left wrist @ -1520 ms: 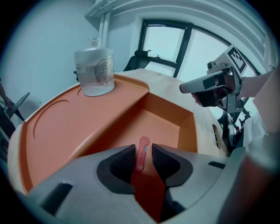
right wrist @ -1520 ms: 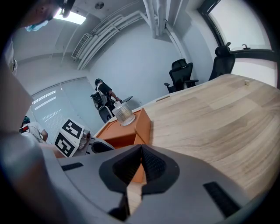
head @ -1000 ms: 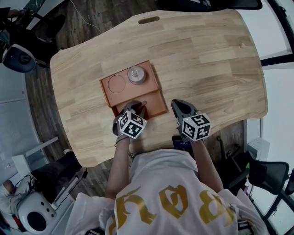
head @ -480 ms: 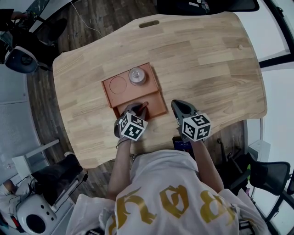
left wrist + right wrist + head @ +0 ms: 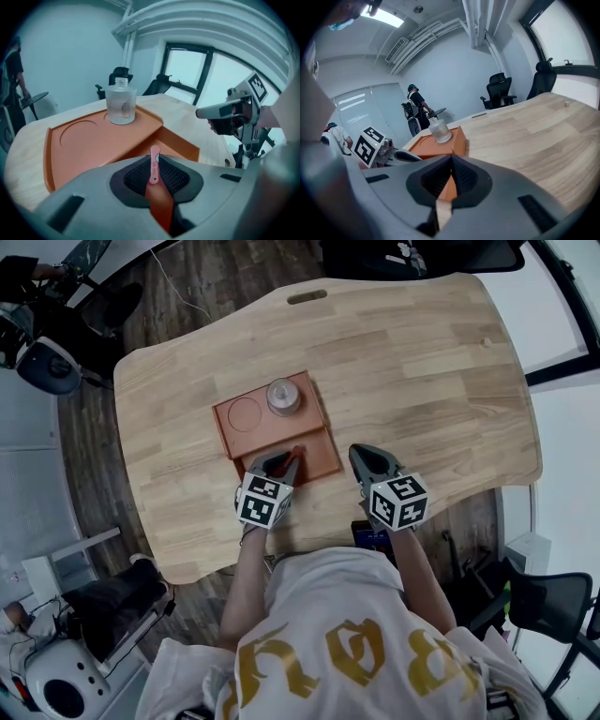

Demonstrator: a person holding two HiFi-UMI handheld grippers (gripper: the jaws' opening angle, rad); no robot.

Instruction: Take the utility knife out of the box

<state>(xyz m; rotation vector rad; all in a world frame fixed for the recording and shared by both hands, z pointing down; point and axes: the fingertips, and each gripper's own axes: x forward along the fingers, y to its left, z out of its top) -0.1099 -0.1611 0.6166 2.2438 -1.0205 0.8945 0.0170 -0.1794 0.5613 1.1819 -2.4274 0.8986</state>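
You've got it. Your left gripper is clamped on the utility knife, pads pressing on either side of the red body. This looks like the lift-out step: the grip is made, and the knife hangs over the near compartment of the orange box, not yet clear of it as far as the head view tells.

The knife's long axis runs straight along your jaws. The slim pink end pokes out just past the tips, pointing away from you toward the raised half of the box, where the glass bottle stands. The wider red body runs back into the gripper. How steeply it tilts, I can't say.

Next move, as I judge it: bring it up over the front wall, then back toward you or out to the side onto the bare wooden table. Keep the pink end from catching the step between the compartments.

Your right gripper hovers just beside the box on its right, jaws closed together on nothing. It's free if you need to steady the box.
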